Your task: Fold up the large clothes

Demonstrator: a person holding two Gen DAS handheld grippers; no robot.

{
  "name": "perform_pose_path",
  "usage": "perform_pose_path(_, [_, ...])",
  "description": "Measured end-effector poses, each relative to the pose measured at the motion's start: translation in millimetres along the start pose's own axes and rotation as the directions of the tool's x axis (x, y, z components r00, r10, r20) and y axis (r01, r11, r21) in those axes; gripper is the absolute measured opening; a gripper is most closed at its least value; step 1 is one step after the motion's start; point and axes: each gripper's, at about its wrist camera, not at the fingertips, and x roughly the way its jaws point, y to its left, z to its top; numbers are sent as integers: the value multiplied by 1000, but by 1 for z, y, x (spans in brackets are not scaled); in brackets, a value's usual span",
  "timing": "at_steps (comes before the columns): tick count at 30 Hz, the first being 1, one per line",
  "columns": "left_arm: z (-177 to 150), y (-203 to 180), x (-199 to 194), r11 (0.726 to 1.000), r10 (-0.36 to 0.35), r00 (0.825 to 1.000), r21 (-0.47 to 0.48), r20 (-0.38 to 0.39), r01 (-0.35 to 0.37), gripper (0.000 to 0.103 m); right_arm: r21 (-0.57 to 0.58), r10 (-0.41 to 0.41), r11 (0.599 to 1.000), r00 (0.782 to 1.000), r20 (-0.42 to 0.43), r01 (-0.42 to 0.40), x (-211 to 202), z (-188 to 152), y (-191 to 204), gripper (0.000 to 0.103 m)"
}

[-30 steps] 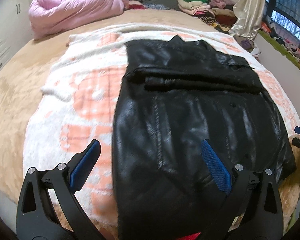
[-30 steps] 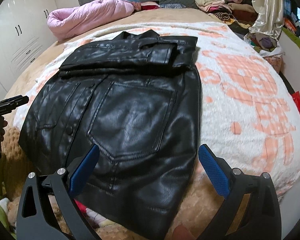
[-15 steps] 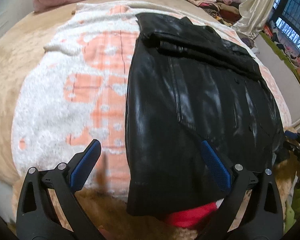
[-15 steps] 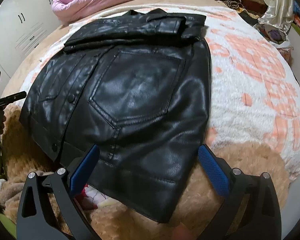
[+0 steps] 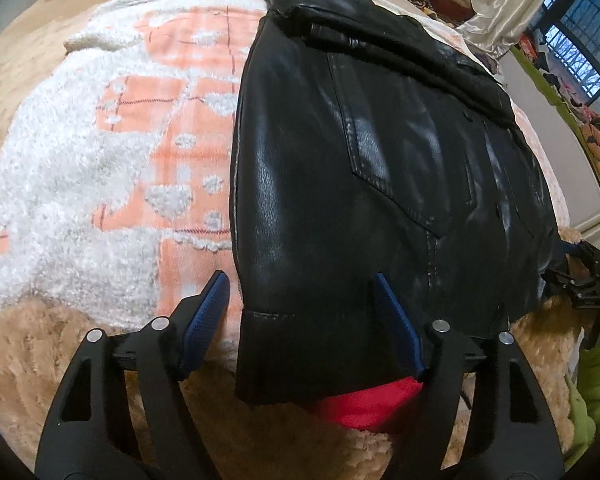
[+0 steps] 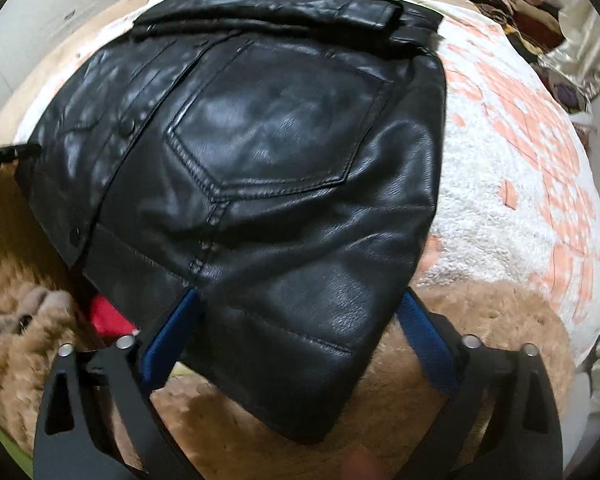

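Jacket [image 5: 340,160]: one; hand-held grippers, apparently two.

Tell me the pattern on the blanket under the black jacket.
White fleece blanket with orange checked patches; clearest in the left wrist view.

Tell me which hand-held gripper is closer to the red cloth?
Left. The red cloth peeks out between the fingers of the left hand-held gripper, but left of the right hand-held gripper.

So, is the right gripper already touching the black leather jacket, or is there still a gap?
Cannot tell. In the right wrist view the jacket's hem lies between the open fingers of the right gripper, overlapping both blue pads, but no view plainly shows contact or a gap.
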Motion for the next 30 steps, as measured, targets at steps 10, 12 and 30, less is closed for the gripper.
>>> perform_pose_path(10, [1, 8, -2, 999, 10, 1000, -36, 1, -10, 37, 153, 247, 946, 941, 232, -286, -43, -7, -42, 14])
perform_pose_path(12, [3, 7, -6, 999, 13, 1000, -36, 11, -13, 21, 168, 303, 917, 904, 300, -363, -54, -4, -51, 12])
perform_pose_path(30, [101, -9, -97, 987, -140, 925, -22, 354, 158, 8, 205, 294, 819, 698, 653, -536, -101, 80, -112, 12])
